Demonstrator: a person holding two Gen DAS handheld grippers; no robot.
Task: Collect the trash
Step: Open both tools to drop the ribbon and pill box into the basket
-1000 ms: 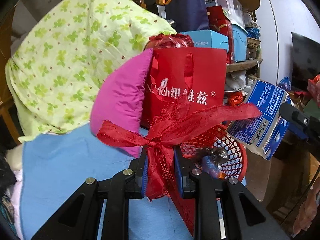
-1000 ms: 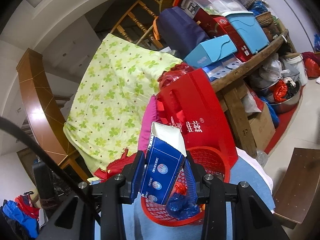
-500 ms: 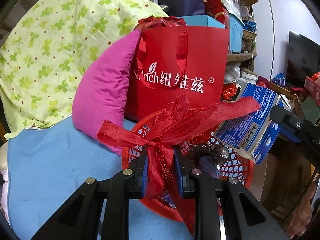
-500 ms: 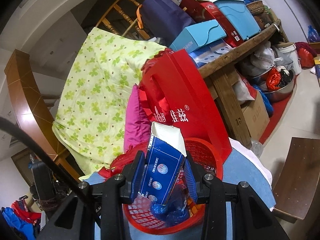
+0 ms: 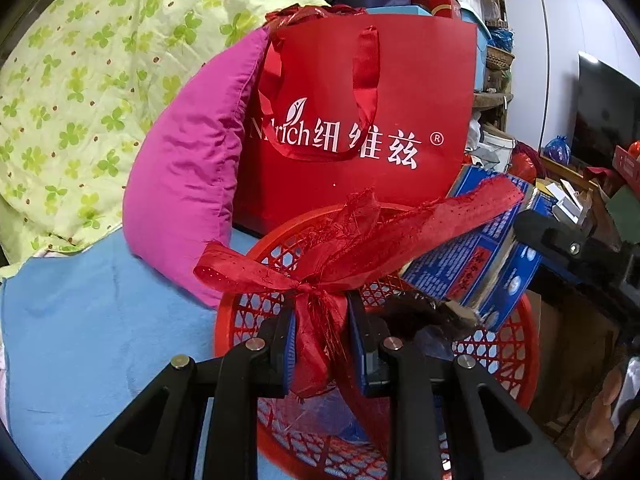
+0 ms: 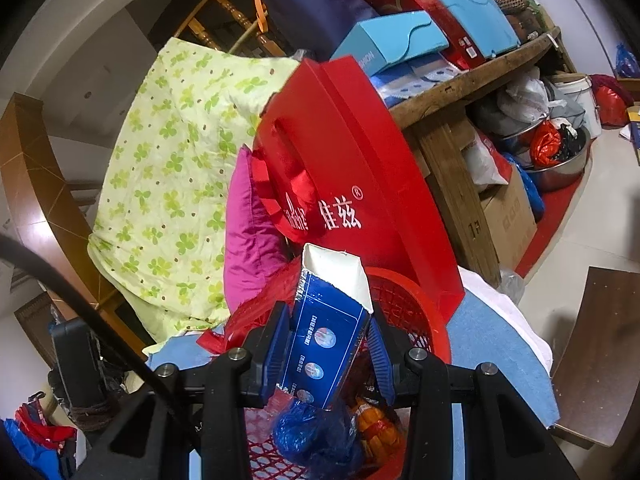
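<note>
My left gripper is shut on a crumpled red ribbon bow, held over the red mesh basket. The basket stands on a blue cloth and holds dark and blue wrappers. My right gripper is shut on an open blue carton with a white inner flap, above the same basket. That carton also shows at the right of the left wrist view, over the basket's far rim. Blue and orange wrappers lie in the basket under it.
A red paper bag and a magenta pillow stand right behind the basket, with a green clover quilt beyond. The blue cloth spreads to the left. A wooden shelf stacked with boxes is at the right.
Both grippers have come down and closer to the basket, each still holding its item. The ribbon and the carton now hang over the basket's opening.
</note>
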